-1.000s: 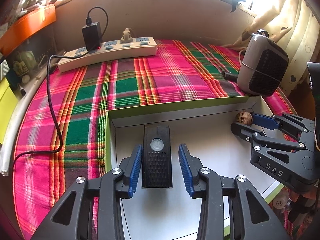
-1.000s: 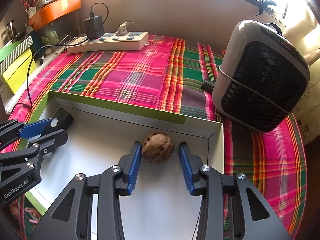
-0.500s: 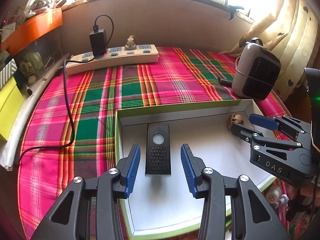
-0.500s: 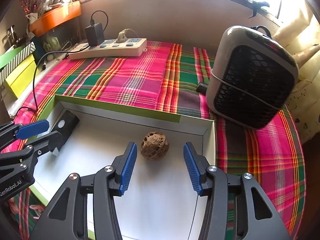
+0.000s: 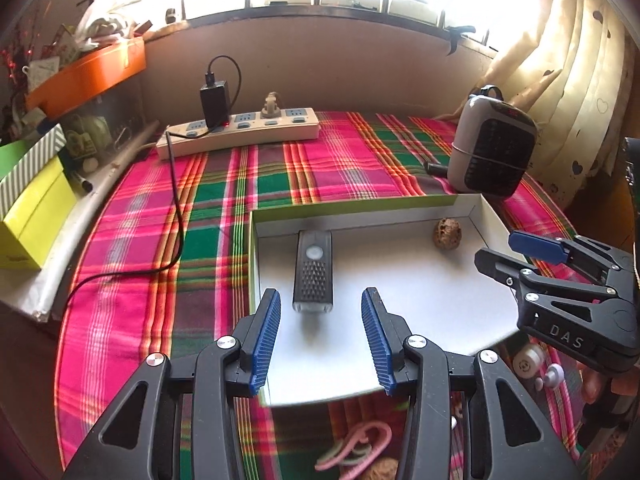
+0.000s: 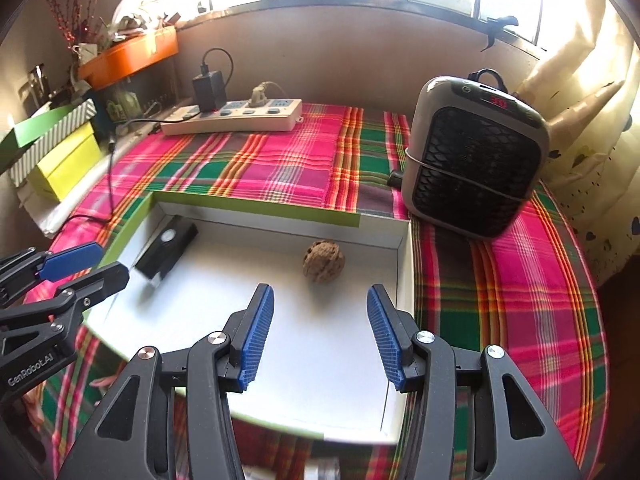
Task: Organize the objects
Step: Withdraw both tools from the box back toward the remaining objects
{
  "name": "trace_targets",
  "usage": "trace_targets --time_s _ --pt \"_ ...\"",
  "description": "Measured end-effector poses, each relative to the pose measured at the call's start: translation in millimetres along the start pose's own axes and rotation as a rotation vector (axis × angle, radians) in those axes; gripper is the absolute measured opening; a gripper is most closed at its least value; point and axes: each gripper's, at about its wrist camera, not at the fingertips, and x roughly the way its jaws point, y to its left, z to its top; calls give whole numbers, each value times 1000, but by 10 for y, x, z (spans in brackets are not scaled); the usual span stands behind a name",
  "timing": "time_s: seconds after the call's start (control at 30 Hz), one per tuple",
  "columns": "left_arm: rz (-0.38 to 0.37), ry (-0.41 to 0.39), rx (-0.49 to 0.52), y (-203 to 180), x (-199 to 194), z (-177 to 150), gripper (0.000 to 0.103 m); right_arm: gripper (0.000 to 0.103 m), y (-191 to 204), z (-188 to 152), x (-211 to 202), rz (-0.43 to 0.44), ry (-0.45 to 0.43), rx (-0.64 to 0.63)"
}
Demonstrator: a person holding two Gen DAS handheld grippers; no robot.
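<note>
A white box with a green rim (image 5: 352, 205) (image 6: 256, 208) lies on the plaid cloth. Inside it a black remote-like device (image 5: 313, 268) (image 6: 167, 249) lies at the left and a brown walnut (image 5: 447, 232) (image 6: 323, 261) sits near the far right corner. My left gripper (image 5: 320, 336) is open and empty, raised above and behind the device; it also shows in the right wrist view (image 6: 80, 264). My right gripper (image 6: 320, 332) is open and empty, raised behind the walnut; it also shows in the left wrist view (image 5: 516, 250).
A grey heater (image 6: 474, 156) (image 5: 492, 148) stands right of the box. A power strip (image 5: 240, 134) with a black charger and cable lies at the back. Yellow and striped boxes (image 5: 28, 196) sit at the left. Pink clips (image 5: 356, 452) and small items lie in front of the box.
Both grippers have pulled back and risen away from the box and opened wider. The device and the walnut stay where they lay inside the box.
</note>
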Motion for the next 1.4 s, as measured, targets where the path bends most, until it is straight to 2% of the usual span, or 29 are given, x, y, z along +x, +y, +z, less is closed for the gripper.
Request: trace_targets --time_s 0.17,0.47,0.97,1.4 --pt "16 -21 13 -42 -149 -133 41 50 26 -127 -197 11 -27 -2" --pt "-11 -49 -21 -23 -381 -330 41 50 62 -382 -443 2 -55 -21" --pt "-30 -33 -70 157 -518 -678 40 50 67 -789 -688 48 -70 -20" --pt "-66 1 -85 186 -511 -940 40 50 164 -1068 -735 91 -60 -26"
